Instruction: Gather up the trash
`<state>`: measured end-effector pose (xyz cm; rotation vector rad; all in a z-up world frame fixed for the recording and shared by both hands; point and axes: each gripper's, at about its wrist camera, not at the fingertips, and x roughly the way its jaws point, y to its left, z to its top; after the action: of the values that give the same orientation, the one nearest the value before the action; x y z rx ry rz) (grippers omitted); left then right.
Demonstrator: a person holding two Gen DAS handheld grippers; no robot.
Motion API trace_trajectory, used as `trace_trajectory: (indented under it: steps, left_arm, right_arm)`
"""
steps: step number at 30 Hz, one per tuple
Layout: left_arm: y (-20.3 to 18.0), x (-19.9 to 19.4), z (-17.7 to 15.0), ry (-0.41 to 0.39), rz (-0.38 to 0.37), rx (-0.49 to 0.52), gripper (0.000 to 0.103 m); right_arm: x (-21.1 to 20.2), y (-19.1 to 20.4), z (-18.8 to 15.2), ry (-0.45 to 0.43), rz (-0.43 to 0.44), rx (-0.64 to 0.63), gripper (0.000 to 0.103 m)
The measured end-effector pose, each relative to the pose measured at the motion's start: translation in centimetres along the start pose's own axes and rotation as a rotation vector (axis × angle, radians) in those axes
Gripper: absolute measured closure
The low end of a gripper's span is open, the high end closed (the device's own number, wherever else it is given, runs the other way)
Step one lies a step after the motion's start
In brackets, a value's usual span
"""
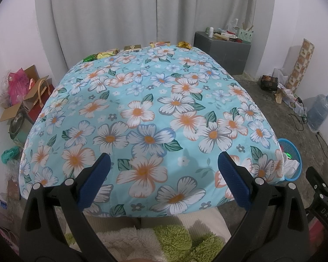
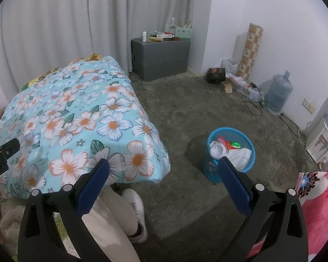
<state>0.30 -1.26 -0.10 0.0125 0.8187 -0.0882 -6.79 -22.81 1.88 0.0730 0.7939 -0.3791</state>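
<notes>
Wrappers [image 1: 133, 49] lying in row along far table edge, straight ahead of left gripper [image 1: 164, 163] (nearer arm); both grippers gaping, holding nothing; right gripper [image 2: 164, 170] hovering near bin [image 2: 230, 152].

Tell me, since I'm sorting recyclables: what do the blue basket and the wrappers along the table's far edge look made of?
The blue basket looks like moulded plastic: uniform colour, latticed wall. The wrappers appear to be metallised foil or film, judging by gold and green glints and crinkles. The two boxy packs among them could be printed cardboard; too small to tell.
</notes>
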Motion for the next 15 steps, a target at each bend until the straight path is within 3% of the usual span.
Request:
trace_trajectory:
  steps: [15]
  left_arm:
    - [0.09,-0.02,0.01,0.002,0.001,-0.001,0.009]
  right_arm:
    - [-0.04,0.02,0.01,0.001,0.003,0.003,0.007]
